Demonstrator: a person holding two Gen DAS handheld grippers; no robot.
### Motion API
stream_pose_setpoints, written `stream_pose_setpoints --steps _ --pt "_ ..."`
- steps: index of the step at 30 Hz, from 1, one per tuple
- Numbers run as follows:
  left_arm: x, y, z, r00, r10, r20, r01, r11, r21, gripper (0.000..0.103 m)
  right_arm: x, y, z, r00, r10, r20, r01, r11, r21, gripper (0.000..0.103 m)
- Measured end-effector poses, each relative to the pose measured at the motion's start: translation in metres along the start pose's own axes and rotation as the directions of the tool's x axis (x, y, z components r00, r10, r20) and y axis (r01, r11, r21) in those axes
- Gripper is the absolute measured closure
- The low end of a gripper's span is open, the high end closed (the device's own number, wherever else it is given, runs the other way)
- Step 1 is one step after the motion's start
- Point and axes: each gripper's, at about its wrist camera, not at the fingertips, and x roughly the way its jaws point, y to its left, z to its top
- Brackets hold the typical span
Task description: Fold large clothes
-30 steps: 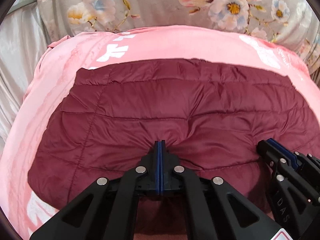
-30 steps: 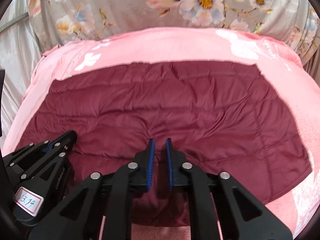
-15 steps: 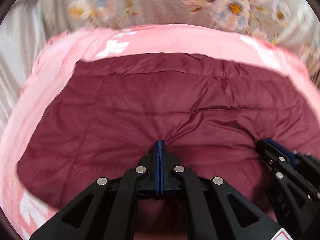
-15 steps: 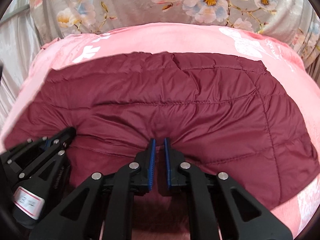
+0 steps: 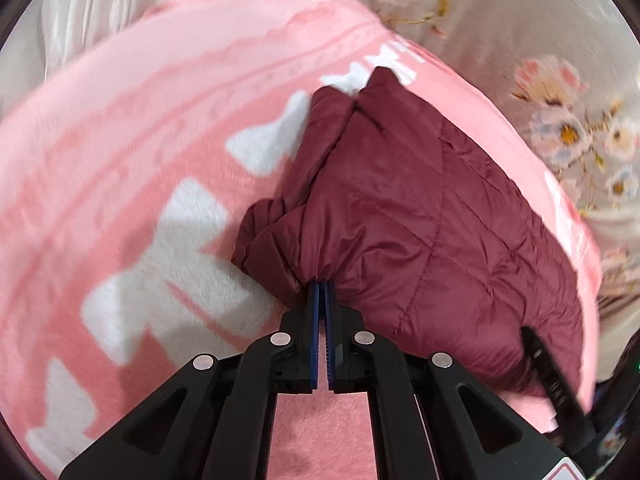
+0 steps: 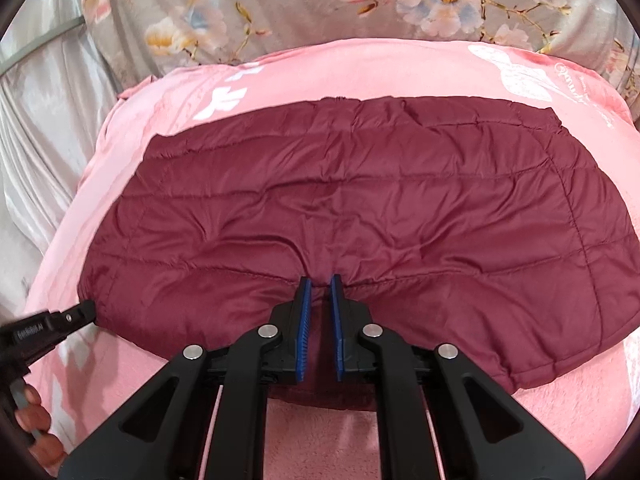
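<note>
A maroon quilted jacket (image 6: 340, 200) lies spread on a pink blanket (image 6: 360, 64). My right gripper (image 6: 320, 282) is shut on the middle of the jacket's near hem, with fabric bunched between its blue pads. My left gripper (image 5: 322, 286) sits at the jacket's (image 5: 420, 220) near left corner. Its jaws are opening by a sliver while fabric still puckers into the tips. In the right wrist view the left gripper (image 6: 86, 310) touches that corner from the left. The right gripper's finger (image 5: 538, 346) shows at the hem in the left wrist view.
The pink blanket (image 5: 120, 160) with white shapes covers the bed. A grey floral cloth (image 6: 280, 4) hangs behind it and pale drapes (image 6: 44, 120) hang at the left. A person's hand (image 6: 36, 420) holds the left gripper's handle at the lower left.
My left gripper has swung left, away from the right one, and rolled, so its view now looks along the jacket's left edge. The jacket's near hem has drawn out wider and flatter.
</note>
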Motion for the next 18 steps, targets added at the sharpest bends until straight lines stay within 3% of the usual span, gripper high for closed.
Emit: stream_pose_setpoints --steps 3,7,12,18 --pt "-0.012 0.008 0.003 1.0 -0.021 0.016 0.023 0.998 -0.067 0.1 0.002 -0.001 -0.002 1.0 -0.007 0.001 0.007 1.0 -0.018 0.094" --pt "-0.027 0.017 0.007 0.999 0.002 0.048 0.001 0.998 -0.067 0.1 0.006 0.0 -0.003 1.0 -0.011 0.002 0.011 0.999 -0.034 0.094" --pt "0.001 0.031 0.005 0.994 -0.087 -0.069 0.075 0.983 -0.168 0.1 0.007 0.0 -0.003 1.0 -0.006 0.003 0.006 1.0 -0.028 0.094" --pt "0.029 0.027 0.011 0.98 -0.169 -0.101 0.142 0.963 -0.229 0.102 0.001 -0.005 -0.002 1.0 0.026 0.0 -0.026 1.0 -0.004 0.094"
